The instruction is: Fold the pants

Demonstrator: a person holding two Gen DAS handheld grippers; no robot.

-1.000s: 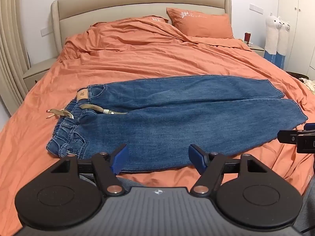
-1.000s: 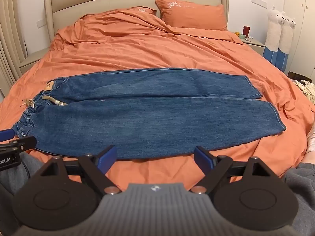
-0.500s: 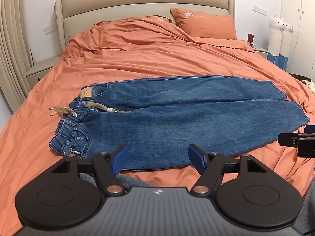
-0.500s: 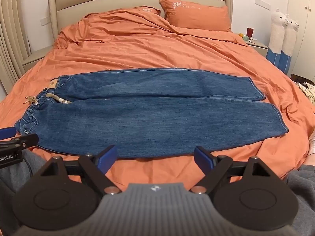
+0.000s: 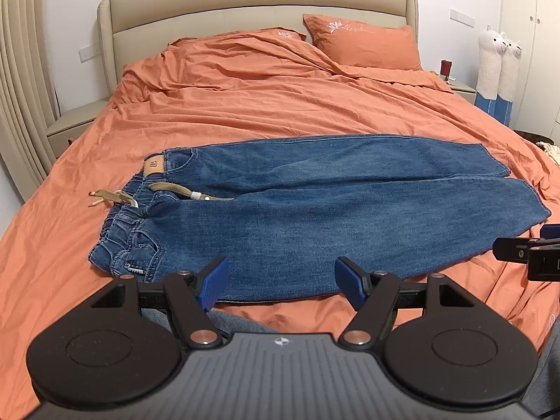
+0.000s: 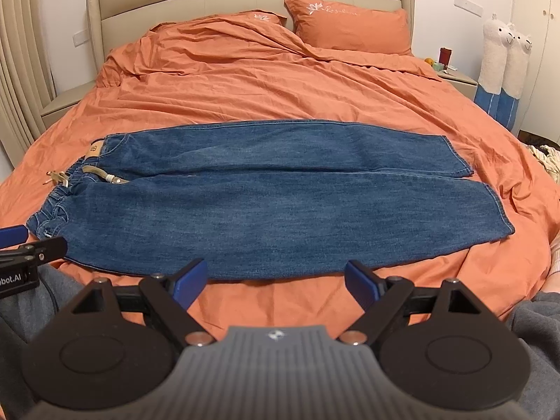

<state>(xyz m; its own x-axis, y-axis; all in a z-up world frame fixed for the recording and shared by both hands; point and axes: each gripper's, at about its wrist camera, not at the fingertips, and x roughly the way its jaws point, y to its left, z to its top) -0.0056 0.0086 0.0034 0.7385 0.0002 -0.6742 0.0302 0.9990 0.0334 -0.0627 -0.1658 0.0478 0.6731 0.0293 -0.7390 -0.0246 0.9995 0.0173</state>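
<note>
Blue jeans (image 5: 315, 210) (image 6: 245, 196) lie flat across the orange bed, waistband with a tan drawstring (image 5: 175, 190) at the left, both leg hems at the right. My left gripper (image 5: 281, 281) hovers open over the near edge of the jeans, closer to the waist end, with nothing between its blue pads. My right gripper (image 6: 276, 285) is open too, just short of the near edge at mid-leg. Each gripper's tip shows at the side of the other's view: the right one (image 5: 525, 255), the left one (image 6: 31, 245).
The orange duvet (image 5: 280, 98) is wrinkled toward the beige headboard (image 5: 245, 3), with an orange pillow (image 5: 364, 45) at the back right. A nightstand (image 6: 455, 77) with small items and two plush alpacas (image 6: 504, 63) stand right. Grey-trousered legs (image 6: 21, 301) sit at the bed's near edge.
The view of both cameras shifted slightly, so the jeans sit a little further right and lower in frame. The jeans themselves have not moved; both grippers stay open.
</note>
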